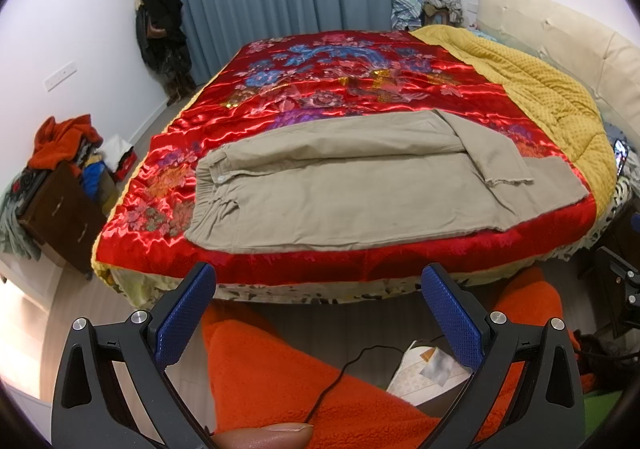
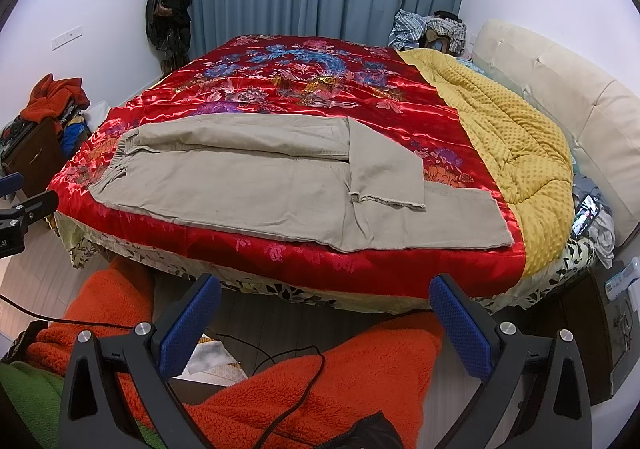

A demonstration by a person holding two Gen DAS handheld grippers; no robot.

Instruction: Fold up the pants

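Beige pants [image 1: 340,193] lie flat on the red floral quilt [image 1: 320,89], waistband at the left, legs running right. The far leg's end is folded back over the near leg, its frayed hem [image 1: 510,181] lying on top. In the right wrist view the pants [image 2: 260,189] lie the same way, with the folded hem [image 2: 388,201]. My left gripper [image 1: 320,281] is open and empty, held back from the bed's near edge. My right gripper [image 2: 325,289] is open and empty, also short of the bed.
A yellow blanket [image 1: 540,89] covers the bed's right side by the cream headboard [image 2: 560,81]. A phone [image 2: 586,217] lies at the right edge. Orange fleece-clad legs [image 1: 300,369] and a black cable [image 2: 288,389] are below the grippers. A cluttered dresser [image 1: 60,205] stands left.
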